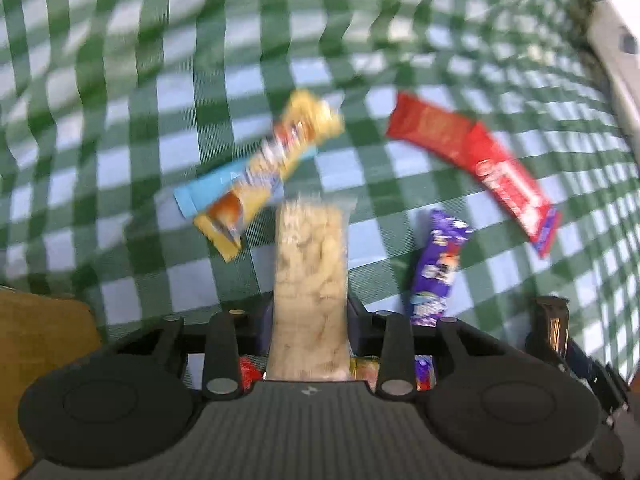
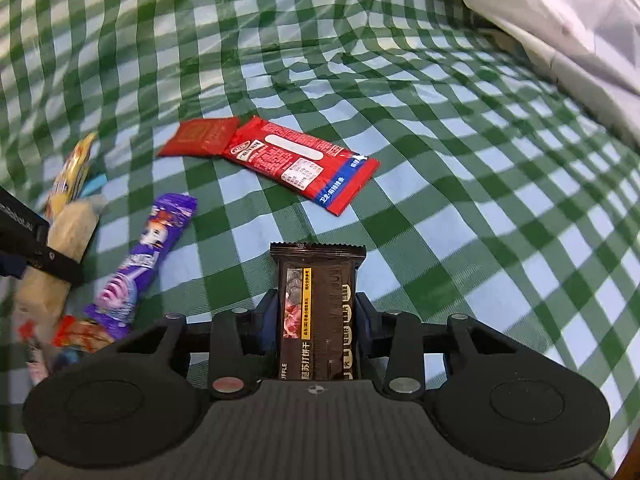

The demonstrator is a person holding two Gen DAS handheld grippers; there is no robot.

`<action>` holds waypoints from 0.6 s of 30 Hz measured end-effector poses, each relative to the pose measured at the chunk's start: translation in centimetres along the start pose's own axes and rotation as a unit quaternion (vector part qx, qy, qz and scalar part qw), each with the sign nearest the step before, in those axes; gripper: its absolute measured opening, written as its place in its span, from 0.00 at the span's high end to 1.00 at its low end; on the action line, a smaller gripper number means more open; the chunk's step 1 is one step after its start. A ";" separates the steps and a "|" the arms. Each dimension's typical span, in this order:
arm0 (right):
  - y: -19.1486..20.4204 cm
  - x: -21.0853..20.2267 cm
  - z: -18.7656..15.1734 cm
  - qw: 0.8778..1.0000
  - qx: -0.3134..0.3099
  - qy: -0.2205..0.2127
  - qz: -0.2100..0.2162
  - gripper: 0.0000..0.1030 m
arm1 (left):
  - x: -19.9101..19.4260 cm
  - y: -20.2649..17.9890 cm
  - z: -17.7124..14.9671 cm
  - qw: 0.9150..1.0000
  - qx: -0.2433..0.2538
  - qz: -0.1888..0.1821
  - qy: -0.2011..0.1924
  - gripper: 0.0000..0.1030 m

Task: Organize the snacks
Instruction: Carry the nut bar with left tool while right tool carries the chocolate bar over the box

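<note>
My left gripper (image 1: 310,312) is shut on a clear pack of pale biscuits (image 1: 310,276) and holds it above the green checked cloth (image 1: 120,80). My right gripper (image 2: 316,312) is shut on a dark brown cracker pack (image 2: 316,300). On the cloth lie a yellow snack bar (image 1: 276,160) over a light blue packet (image 1: 200,196), a purple packet (image 1: 438,268), and two red packets (image 1: 472,156). The right wrist view shows the purple packet (image 2: 146,260), the red packets (image 2: 276,156), the yellow bar (image 2: 70,172) and the left gripper with the biscuit pack (image 2: 60,248) at far left.
A brown surface (image 1: 40,360) lies at the left wrist view's lower left. White bedding (image 2: 560,20) edges the cloth at the right. Small red and orange snacks (image 2: 80,332) lie near the purple packet. The right gripper with its brown pack (image 1: 552,320) shows at lower right.
</note>
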State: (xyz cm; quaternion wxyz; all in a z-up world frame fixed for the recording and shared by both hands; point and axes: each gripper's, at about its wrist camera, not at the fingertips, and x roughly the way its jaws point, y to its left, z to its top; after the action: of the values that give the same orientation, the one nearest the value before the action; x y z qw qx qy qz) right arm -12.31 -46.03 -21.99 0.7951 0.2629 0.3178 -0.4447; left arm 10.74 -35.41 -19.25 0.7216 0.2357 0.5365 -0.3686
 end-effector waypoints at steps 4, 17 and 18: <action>0.2 -4.1 0.6 0.999 0.003 -0.033 0.030 0.60 | -5.4 -0.1 -2.0 0.999 0.005 -0.026 -0.035 0.61; 3.8 -20.4 -2.9 0.990 -0.030 -0.049 0.127 0.60 | -24.3 3.1 -16.6 0.991 -0.031 -0.051 -0.120 0.61; 4.4 -21.8 -3.8 0.989 -0.042 -0.044 0.135 0.60 | -25.4 3.7 -18.1 0.991 -0.038 -0.044 -0.121 0.61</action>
State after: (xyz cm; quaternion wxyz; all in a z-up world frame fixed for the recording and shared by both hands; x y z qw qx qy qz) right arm -18.30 -29.61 -7.77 0.8713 0.2498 0.2625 -0.3309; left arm -1.09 -12.70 -1.07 0.7729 0.1381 0.4686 -0.4048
